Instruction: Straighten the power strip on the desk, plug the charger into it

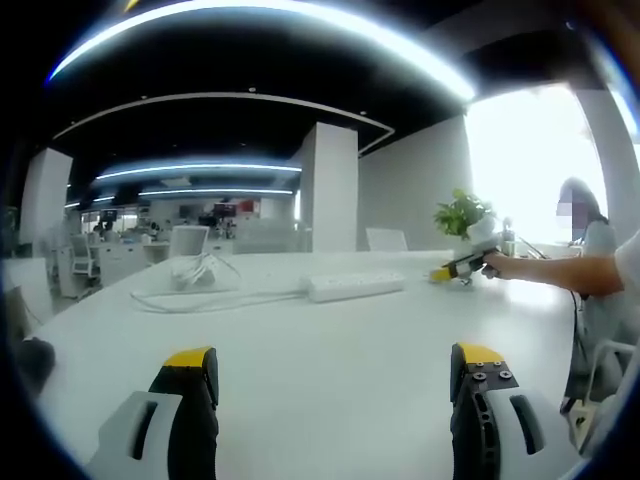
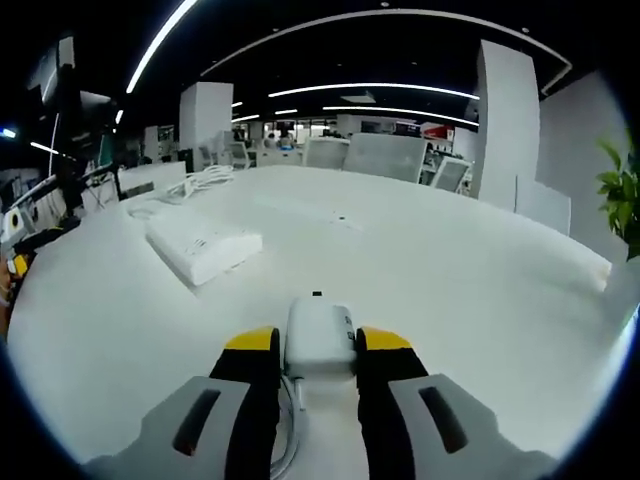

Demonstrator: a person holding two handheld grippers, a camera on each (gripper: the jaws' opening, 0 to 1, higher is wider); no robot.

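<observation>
We find the right tool clamped on the white charger, low over the white counter. The power strip lies ahead of it, to its left, apart from the charger. The left tool hangs above the counter with jaws spread, gripping nothing, the strip well beyond.

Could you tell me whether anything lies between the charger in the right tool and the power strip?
Nothing visible does. The right tool is shut on the charger, and bare desk runs from it to the power strip, ahead and to its left.
</observation>
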